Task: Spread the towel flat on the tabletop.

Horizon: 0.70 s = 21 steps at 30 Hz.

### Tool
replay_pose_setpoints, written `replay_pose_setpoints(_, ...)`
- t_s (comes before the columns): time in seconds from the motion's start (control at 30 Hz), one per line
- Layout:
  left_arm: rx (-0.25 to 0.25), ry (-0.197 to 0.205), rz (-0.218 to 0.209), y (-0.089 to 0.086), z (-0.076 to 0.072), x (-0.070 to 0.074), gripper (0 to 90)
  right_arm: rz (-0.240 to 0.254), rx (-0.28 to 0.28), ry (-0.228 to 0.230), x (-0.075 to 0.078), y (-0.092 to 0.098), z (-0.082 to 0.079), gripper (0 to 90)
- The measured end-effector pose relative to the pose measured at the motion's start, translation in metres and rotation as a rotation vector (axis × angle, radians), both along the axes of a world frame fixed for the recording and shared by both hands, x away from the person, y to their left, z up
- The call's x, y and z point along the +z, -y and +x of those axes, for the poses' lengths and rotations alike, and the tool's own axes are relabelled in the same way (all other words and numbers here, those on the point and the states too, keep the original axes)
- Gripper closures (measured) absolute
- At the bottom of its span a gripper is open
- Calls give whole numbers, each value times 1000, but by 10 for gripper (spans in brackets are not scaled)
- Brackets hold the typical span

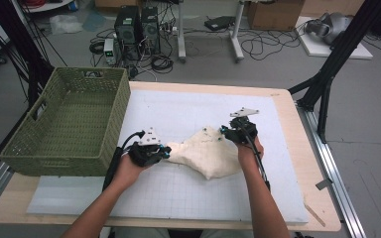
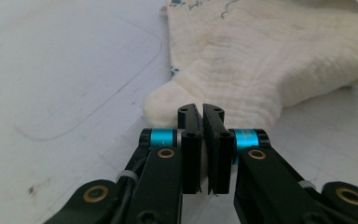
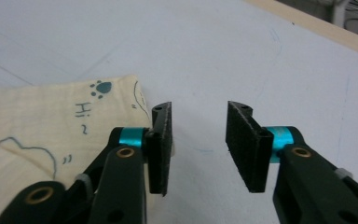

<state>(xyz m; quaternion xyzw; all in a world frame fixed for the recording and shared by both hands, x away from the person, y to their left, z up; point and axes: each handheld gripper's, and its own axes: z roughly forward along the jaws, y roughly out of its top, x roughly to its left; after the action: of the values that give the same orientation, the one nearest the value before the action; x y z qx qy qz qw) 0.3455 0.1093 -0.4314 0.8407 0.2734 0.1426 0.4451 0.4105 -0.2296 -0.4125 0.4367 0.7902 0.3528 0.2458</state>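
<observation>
We have the cream cloth [image 1: 206, 151] lying crumpled on the white mat of the worktop [image 1: 283, 106], stretched roughly from left to right between our two hands. Our left tool [image 2: 201, 112] has its jaws pressed together on the cloth's left corner, a thin fold of fabric pinched between the pads. Our right tool [image 3: 198, 121] stands spread with nothing between its jaws; the printed corner, with its paw mark and blue lettering, lies just to the left of its left jaw, beside it, not inside the gap. So the right tool is the one that must shift sideways onto that edge before any lift toward the green basket [image 1: 22, 148], we judge.
</observation>
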Motion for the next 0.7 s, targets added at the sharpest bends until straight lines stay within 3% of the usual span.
replay_pose_setpoints(0.07, 13, -1, -6, -5, -1, -1, 853, 54, 30, -15, 3, 6, -3, 544)
replay_pose_setpoints(0.13, 25, 2, -13, -9, -2, -2, 851, 108, 98, -45, 2, 11, -9, 515)
replay_pose_setpoints(0.2, 33, 3, -14, -11, -3, -4, 848, 105, 155, -51, -1, 11, -16, 514)
replay_pose_setpoints(0.23, 30, -1, -8, -11, -3, -4, 846, 101, 183, -86, -4, 10, -18, 495)
replay_pose_setpoints(0.33, 28, 6, -10, -11, -5, -3, 839, 123, 271, -85, -8, 6, -28, 506)
replay_pose_setpoints(0.4, 30, 9, -12, -11, -5, -2, 837, 144, 326, -111, -12, 3, -31, 506)
replay_pose_setpoints(0.47, 32, 6, -13, -12, -5, -3, 835, 125, 352, -126, -15, -2, -32, 507)
replay_pose_setpoints(0.57, 36, 6, -19, -12, -5, -2, 835, 103, 365, -138, -19, -6, -31, 571)
replay_pose_setpoints(0.63, 37, 6, -15, -13, -5, -2, 835, 95, 389, -162, -21, -6, -31, 746)
replay_pose_setpoints(0.7, 39, 5, -20, -13, -5, -2, 835, 74, 403, -159, -21, -7, -35, 840)
